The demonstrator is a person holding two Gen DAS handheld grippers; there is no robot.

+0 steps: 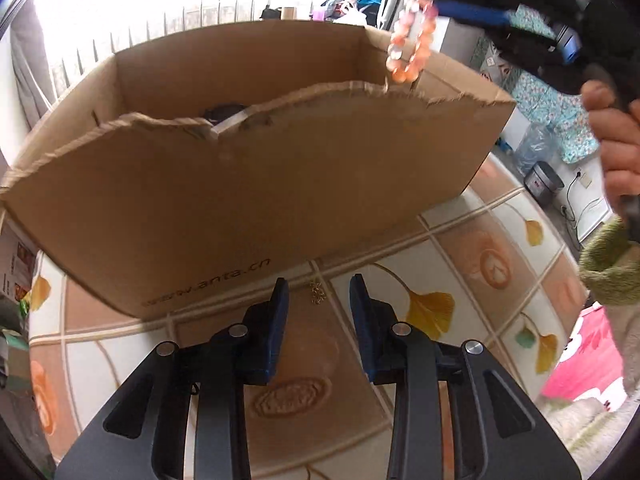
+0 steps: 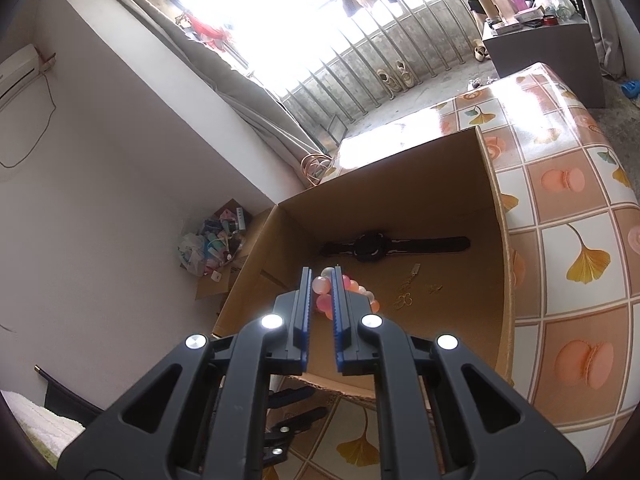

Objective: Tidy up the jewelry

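Right hand-held gripper (image 2: 322,276) pinches the bead bracelet (image 2: 344,290) over the box (image 2: 460,184); left hand-held gripper (image 1: 318,292), jaws apart and empty, could miss the tiny gold chain (image 1: 318,293).

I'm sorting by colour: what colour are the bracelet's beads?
The bracelet has pink and peach-orange beads, with a few pale ones; clearest in the left wrist view.

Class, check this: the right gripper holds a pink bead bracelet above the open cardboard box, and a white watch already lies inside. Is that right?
Not quite: the watch is black, as the right wrist view shows. The right gripper does hold the pink bead bracelet above the open cardboard box.
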